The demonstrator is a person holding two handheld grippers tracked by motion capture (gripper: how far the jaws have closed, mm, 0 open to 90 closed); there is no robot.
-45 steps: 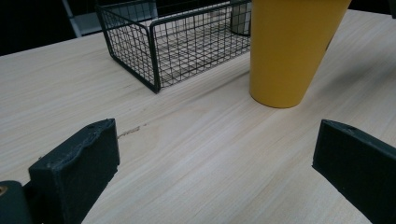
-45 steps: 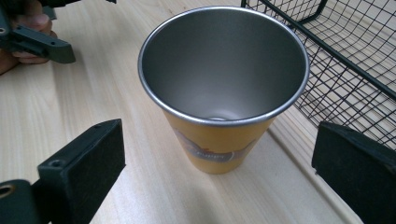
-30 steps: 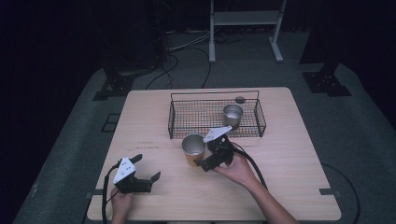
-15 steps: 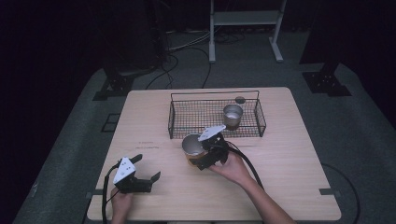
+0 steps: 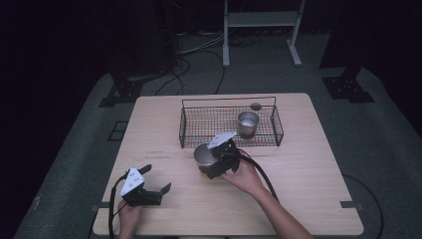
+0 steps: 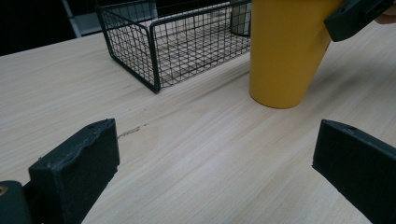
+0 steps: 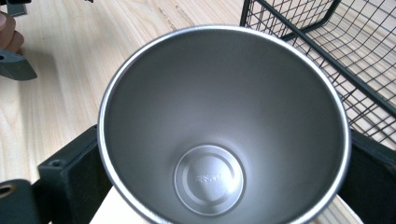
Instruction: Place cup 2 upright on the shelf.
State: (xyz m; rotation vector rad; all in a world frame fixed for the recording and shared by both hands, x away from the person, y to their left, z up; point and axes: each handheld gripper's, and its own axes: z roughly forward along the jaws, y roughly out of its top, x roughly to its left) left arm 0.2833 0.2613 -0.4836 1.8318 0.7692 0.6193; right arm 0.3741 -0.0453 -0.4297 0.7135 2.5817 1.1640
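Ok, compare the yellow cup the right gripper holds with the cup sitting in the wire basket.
The yellow cup stands on the table just outside the wire basket; the metal cup stands inside it. The yellow cup is gripped by the right gripper; the metal cup stands free. The yellow cup is yellow outside; the metal cup looks bare steel. Both are upright, open-topped, tapered.

On the pale wooden table (image 5: 308,164), the right gripper (image 5: 215,164) clasps a metal cup with a yellow outside (image 5: 203,155) just in front of the black wire basket (image 5: 199,130). A second steel cup (image 5: 248,123) stands inside that basket. The left gripper (image 5: 157,180) rests near the table's front left edge, jaws apart.
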